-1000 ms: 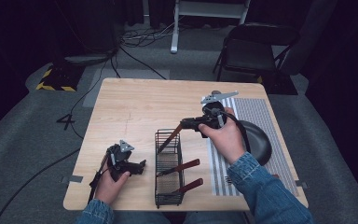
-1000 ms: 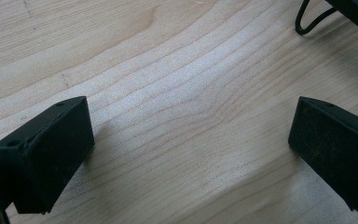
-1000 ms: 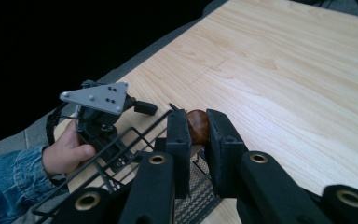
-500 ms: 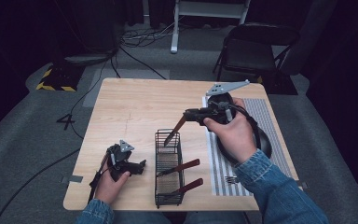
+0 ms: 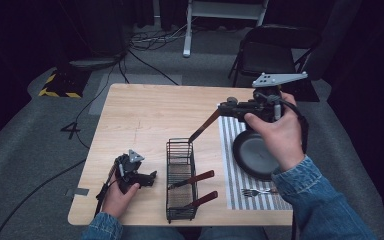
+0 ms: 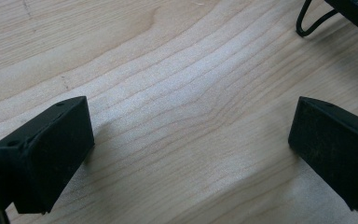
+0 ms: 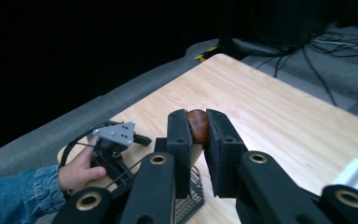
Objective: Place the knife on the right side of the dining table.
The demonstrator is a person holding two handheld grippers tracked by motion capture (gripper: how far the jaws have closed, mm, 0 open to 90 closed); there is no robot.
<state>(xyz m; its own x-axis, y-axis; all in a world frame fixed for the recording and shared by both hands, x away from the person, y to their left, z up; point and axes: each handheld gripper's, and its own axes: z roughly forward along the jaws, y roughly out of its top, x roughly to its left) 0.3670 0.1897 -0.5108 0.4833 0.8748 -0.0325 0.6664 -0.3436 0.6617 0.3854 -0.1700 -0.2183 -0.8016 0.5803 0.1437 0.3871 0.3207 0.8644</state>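
My right gripper (image 5: 223, 108) hangs above the table's right middle, shut on the brown handle end of a long utensil (image 5: 203, 128). The utensil slants down to the left, its dark tip just over the far rim of a black wire basket (image 5: 179, 150). In the right gripper view the brown handle (image 7: 197, 127) sits pinched between the jaws of the right gripper (image 7: 197, 116). My left gripper (image 5: 149, 178) rests on the table left of the basket. Its jaws stand wide apart in the left gripper view (image 6: 191, 144), with bare wood between them.
Two red-brown handles (image 5: 196, 178) (image 5: 204, 199) stick out of the basket's right side. A dark plate (image 5: 252, 156) lies on a striped placemat (image 5: 228, 145), with a fork (image 5: 258, 191) near its front edge. A basket foot (image 6: 311, 19) shows close by. A chair (image 5: 275, 47) stands beyond the table.
My right gripper has risen and drifted right and away, drawing the utensil up out of the basket. The left gripper has stayed put.
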